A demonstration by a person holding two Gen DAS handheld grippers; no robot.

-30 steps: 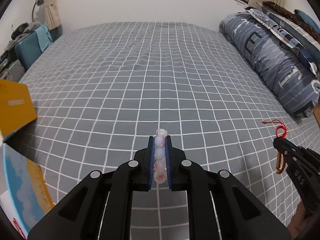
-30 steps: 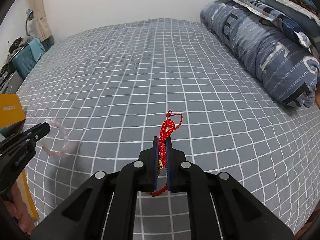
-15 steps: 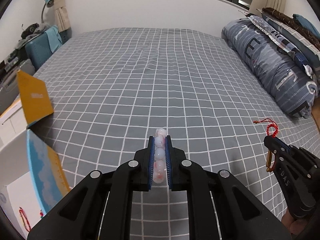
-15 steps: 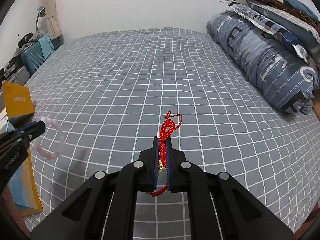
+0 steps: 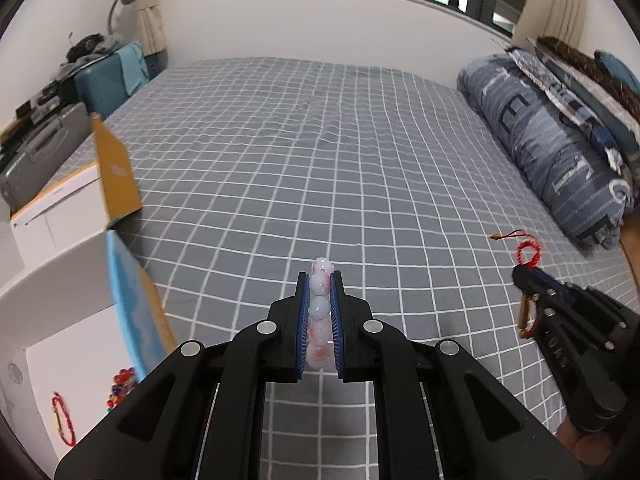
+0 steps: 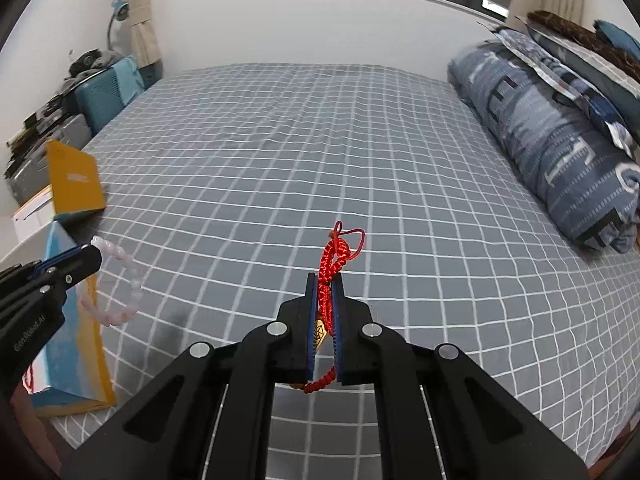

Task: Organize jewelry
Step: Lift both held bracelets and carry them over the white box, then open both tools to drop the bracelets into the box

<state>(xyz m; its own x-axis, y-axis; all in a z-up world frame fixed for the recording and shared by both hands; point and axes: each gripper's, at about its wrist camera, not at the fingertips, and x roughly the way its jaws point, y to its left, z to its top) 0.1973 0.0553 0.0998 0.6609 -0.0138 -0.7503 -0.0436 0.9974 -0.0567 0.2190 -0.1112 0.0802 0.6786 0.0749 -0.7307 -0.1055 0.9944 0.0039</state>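
Note:
My left gripper (image 5: 320, 280) is shut on a pale pink bead bracelet (image 5: 319, 312), held above the grey checked bed; the bracelet hangs from it in the right wrist view (image 6: 120, 280). My right gripper (image 6: 325, 280) is shut on a red braided cord bracelet (image 6: 334, 256) with a gold charm (image 6: 320, 334); it shows at the right of the left wrist view (image 5: 528, 252). An open white jewelry box (image 5: 52, 312) with yellow and blue flaps lies at the bed's left edge, holding a red string bracelet (image 5: 64, 420) and colored beads (image 5: 122, 384).
The grey grid-pattern bed (image 5: 320, 160) stretches ahead. A blue striped rolled duvet (image 5: 560, 144) and pillows lie along the right. A teal suitcase (image 5: 112, 76) and a grey case (image 5: 40, 152) stand beside the bed on the left.
Both grippers have risen and pulled back with their bracelets still held. The white box has come into view at the left, closer to my left gripper.

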